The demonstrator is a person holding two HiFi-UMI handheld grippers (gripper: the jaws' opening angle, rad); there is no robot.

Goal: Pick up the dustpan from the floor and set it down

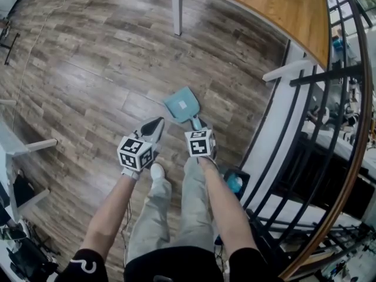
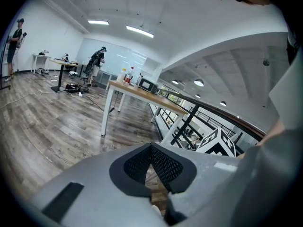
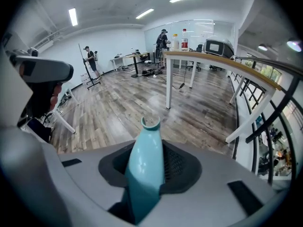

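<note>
**Tongs.** The right tongs (image 3: 147,163) are closed part-way on the pale teal handle (image 3: 146,141) of the dustpan (image 1: 181,104). The mesh pads press the handle from either side, and its hooked end stands out beyond the tips. The left tongs (image 2: 151,148) have their tips brought together with nothing between them (a sliver of floor shows through the gap lower down between the pads).

**Dustpan.** It points away from the person, its pan over the wooden floor (image 1: 88,69) just ahead of the feet, on the side nearest the floor's right edge. Whether the pan rests on the boards or hangs just clear of them cannot be told.

**Edges and room.** A black railing (image 1: 276,151) runs close along the floor's right edge, near the right tongs. The table (image 1: 264,4) stands beyond the dustpan towards the floor's far right corner, its white leg (image 1: 176,7) well apart from the pan. To the left and ahead, open boards stretch away.

**Pose.**
- The bare left forearm (image 1: 108,216) and right forearm (image 1: 226,207) both reach forward and down from the body.
- The left marker cube (image 1: 136,153) and right marker cube (image 1: 200,143) sit side by side, near each other.
- The right tongs tilt steeply toward the floor, while the left tongs lie flatter, looking across the room.
- A white shoe (image 1: 157,170) shows between the forearms, below the cubes.
</note>
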